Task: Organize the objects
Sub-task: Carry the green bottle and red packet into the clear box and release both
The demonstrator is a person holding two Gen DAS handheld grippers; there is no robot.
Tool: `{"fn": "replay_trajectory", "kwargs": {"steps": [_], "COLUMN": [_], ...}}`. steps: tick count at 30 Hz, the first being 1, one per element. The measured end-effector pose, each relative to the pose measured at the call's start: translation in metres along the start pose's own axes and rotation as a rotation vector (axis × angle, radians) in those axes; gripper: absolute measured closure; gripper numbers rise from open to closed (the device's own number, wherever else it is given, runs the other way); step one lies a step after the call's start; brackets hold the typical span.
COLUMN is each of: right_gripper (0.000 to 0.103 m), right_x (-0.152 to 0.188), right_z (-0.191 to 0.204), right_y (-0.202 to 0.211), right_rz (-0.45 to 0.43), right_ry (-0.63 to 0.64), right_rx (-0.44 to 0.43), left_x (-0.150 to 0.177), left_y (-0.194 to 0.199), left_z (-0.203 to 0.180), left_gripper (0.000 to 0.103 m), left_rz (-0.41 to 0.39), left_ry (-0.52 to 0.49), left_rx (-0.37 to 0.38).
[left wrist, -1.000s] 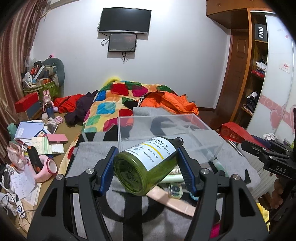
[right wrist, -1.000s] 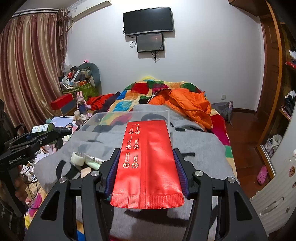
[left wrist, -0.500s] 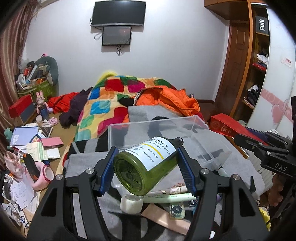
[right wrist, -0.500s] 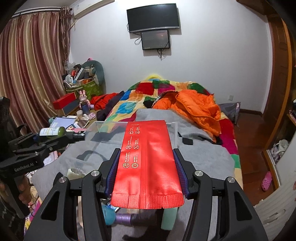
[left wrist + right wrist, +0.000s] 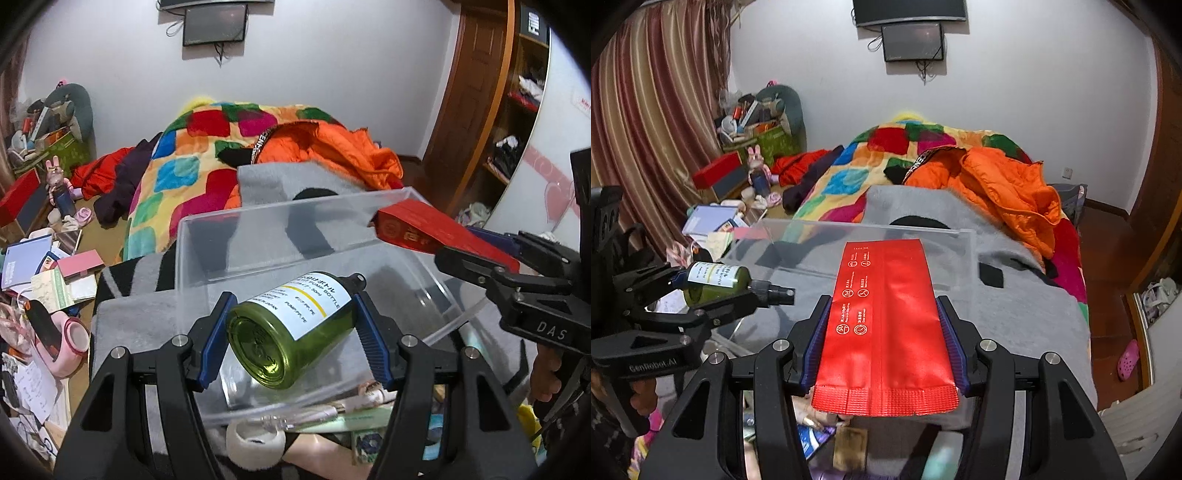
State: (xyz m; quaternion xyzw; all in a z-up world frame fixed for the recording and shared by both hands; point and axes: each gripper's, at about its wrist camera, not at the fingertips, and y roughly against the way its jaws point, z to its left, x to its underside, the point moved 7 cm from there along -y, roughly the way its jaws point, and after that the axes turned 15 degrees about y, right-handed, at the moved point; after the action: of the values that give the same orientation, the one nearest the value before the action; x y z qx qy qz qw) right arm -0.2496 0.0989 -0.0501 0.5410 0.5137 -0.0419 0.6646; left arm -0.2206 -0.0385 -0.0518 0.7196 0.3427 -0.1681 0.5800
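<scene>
The blue pads of the left gripper [image 5: 291, 338] are clamped on the sides of a green pump bottle [image 5: 291, 328]. The bottle lies across the jaws with its round base toward the camera and its black pump head pointing forward and a little up. I think it is held by the body because the body is the widest and firmest part, so it will not turn in the pads. In the right wrist view the same bottle [image 5: 714, 282] hangs over the near left side of the box.

The pads of the right gripper [image 5: 882, 332] press on the two long edges of a flat red pouch [image 5: 882, 325]. The pouch lies flat between them, its crimped end nearest the camera and its other end reaching forward. A thin pouch can only be gripped by the edges in this way, and it looks slightly bowed, so it may slip if the grip loosens.

Both things are held above a clear plastic box [image 5: 280, 221], which sits on a grey blanket [image 5: 1015, 306] on the bed. The box looks empty, and both grippers point downward into it. In my judgement the box is the place for the objects, and they are about to be lowered and released inside. More small items, among them a roll of white tape [image 5: 255, 441], lie on the blanket just before the box and are not yet put away.
</scene>
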Motion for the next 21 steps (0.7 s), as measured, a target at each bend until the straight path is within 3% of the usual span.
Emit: {"fn": "replay_trajectory", "kwargs": {"steps": [10, 21], "right_gripper": [0.052, 0.052], "right_x": [-0.005, 0.000], "right_z": [0.003, 0.010], "right_y": [-0.041, -0.053], "right_rz": [0.092, 0.132], "right_ry": [0.059, 0.106], "right_rx": [0.008, 0.019], "left_x": [-0.002, 0.001], "left_y": [-0.031, -0.043], "left_z": [-0.004, -0.002], "left_gripper": [0.040, 0.040], "left_rz": [0.060, 0.099], "left_ry": [-0.039, -0.057], "left_rx": [-0.034, -0.029]}}
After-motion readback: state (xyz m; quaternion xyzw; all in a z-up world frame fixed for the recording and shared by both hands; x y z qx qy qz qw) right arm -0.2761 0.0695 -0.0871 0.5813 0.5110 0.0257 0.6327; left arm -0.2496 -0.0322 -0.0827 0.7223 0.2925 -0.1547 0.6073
